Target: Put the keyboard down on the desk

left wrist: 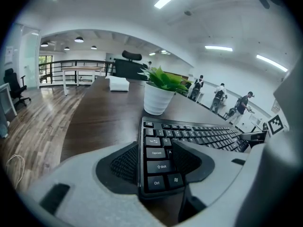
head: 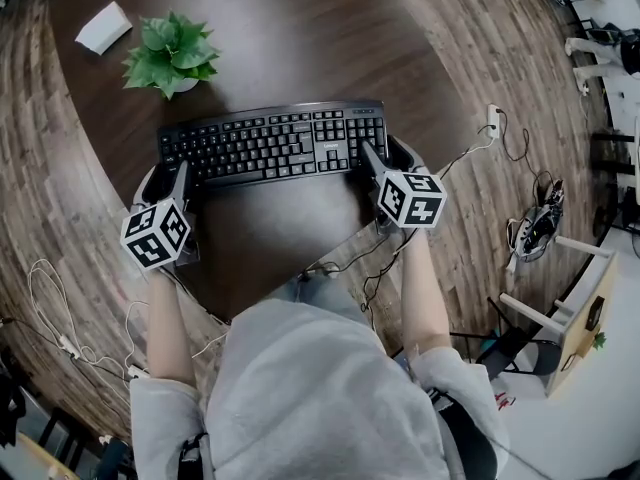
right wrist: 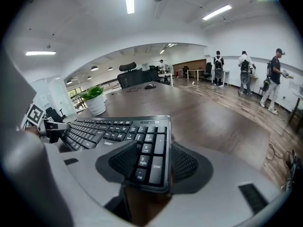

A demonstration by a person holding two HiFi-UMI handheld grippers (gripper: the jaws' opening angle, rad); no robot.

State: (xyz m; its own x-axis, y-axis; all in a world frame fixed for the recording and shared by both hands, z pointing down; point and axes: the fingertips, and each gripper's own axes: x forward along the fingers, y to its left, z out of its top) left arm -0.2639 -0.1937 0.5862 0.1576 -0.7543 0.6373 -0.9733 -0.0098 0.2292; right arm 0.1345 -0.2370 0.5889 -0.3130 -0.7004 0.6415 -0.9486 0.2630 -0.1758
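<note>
A black keyboard [head: 272,142] lies across the dark brown desk [head: 300,28], held at both ends. My left gripper [head: 172,180] is shut on its left end, the jaws pinching the Ctrl and Shift corner [left wrist: 158,171]. At the other end my right gripper [head: 377,165] is shut on the numeric pad corner [right wrist: 147,162]. Whether the keyboard rests on the desk or hangs just above it, I cannot tell. The keys face up.
A potted green plant [head: 170,53] in a white pot [left wrist: 157,98] stands just behind the keyboard's left half. A white box [head: 103,26] lies at the desk's far left. Cables [head: 360,263] trail off the desk's near edge. Several people [right wrist: 245,74] stand far off.
</note>
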